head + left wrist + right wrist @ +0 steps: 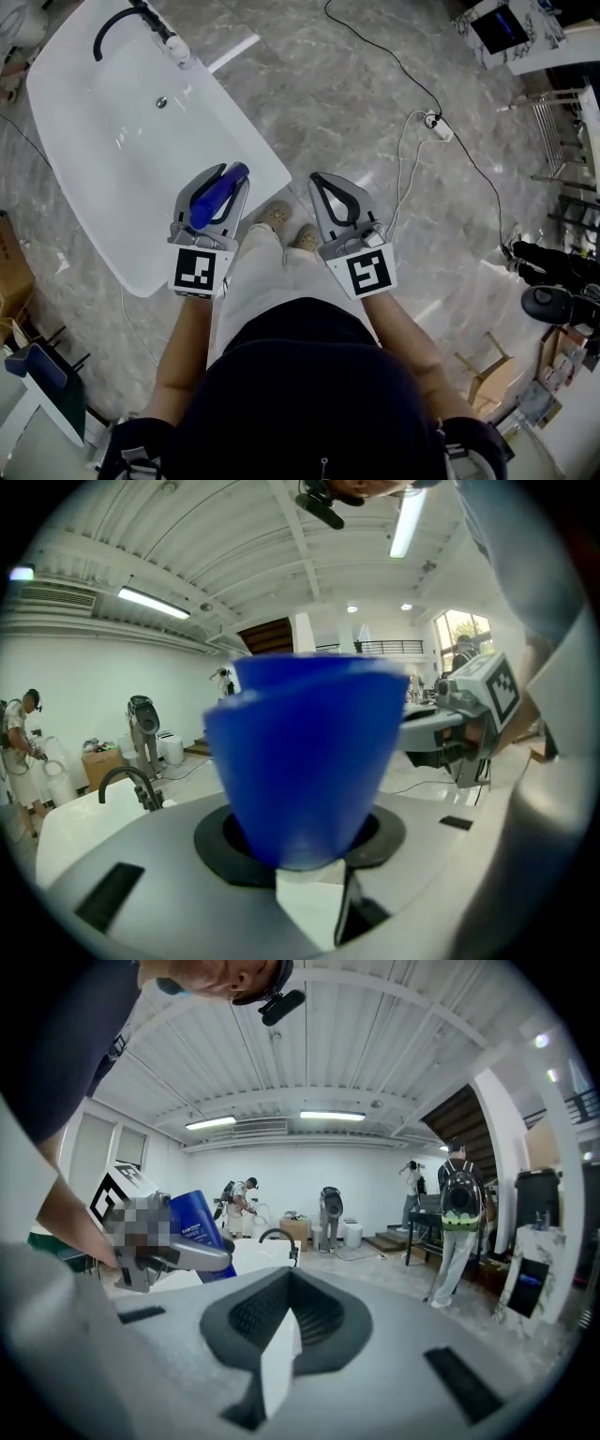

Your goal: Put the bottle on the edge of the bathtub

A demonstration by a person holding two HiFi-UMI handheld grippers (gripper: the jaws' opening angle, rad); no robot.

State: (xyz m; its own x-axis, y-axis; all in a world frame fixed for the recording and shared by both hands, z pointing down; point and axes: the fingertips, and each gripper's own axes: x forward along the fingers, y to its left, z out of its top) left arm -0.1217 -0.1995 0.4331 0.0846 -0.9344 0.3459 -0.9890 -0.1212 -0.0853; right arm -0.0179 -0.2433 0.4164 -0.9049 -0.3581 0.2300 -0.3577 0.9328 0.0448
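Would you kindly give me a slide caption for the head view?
Head view: left gripper holds the blue bottle over the edge of the white bathtub; right gripper empty alongside.

The floor (356, 112) is grey, glossy marble-pattern tile. A white bathtub (255, 155) stands directly on it, set at an angle. A black faucet (117, 21) is mounted at the far end of the tub, and a drain (161, 101) sits in the basin. A black cable (394, 56) runs across the floor to a white power strip (438, 125). A white cable (401, 173) loops from the strip. A cardboard box (11, 272) rests on the floor at the left edge.
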